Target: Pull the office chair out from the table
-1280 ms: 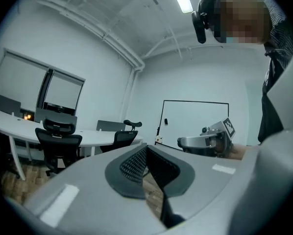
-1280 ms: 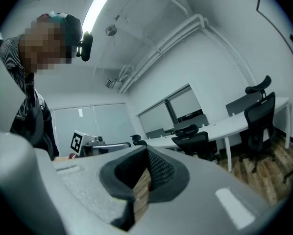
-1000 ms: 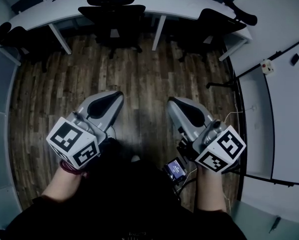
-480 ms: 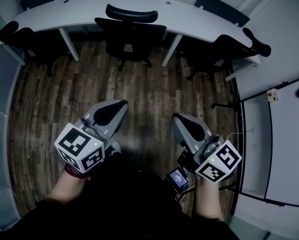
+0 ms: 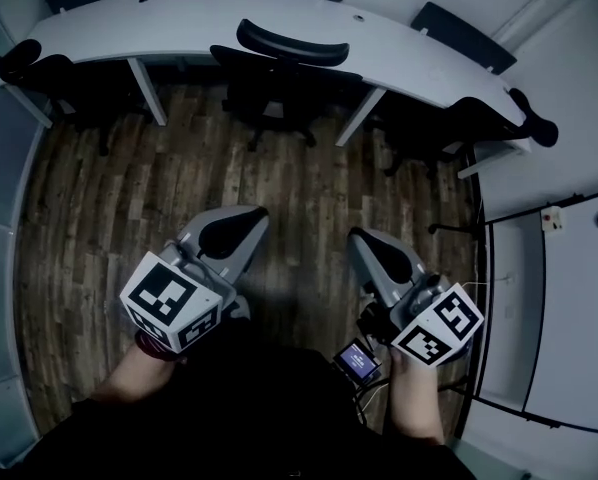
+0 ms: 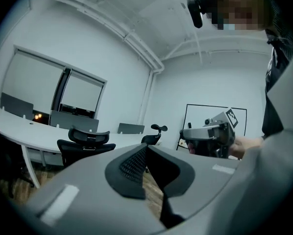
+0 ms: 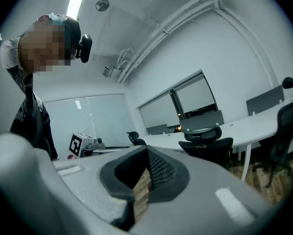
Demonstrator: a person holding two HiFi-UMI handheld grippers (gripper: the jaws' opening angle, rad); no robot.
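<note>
A black office chair (image 5: pixel 279 78) with a curved headrest stands tucked against the long curved white table (image 5: pixel 179 23) at the top of the head view. Both grippers hover over the wooden floor, well short of the chair and pointing toward it. The left gripper (image 5: pixel 247 218) is shut with nothing in it, and so is the right gripper (image 5: pixel 364 240). The left gripper view has the chair (image 6: pixel 85 148) ahead at the left, beyond the closed left gripper (image 6: pixel 145 148). In the right gripper view, the chair (image 7: pixel 207 143) sits beyond the closed right gripper (image 7: pixel 146 153).
Two more black chairs stand at the table, one at the far left (image 5: pixel 39 73) and one at the right (image 5: pixel 479 123). White table legs (image 5: pixel 144 93) flank the middle chair. A white wall panel (image 5: pixel 569 298) runs along the right side. Wooden floor (image 5: pixel 299 188) lies between me and the chair.
The table and chairs have slid lower and nearer in the head view as I moved toward them. Both grippers came along, still shut.
</note>
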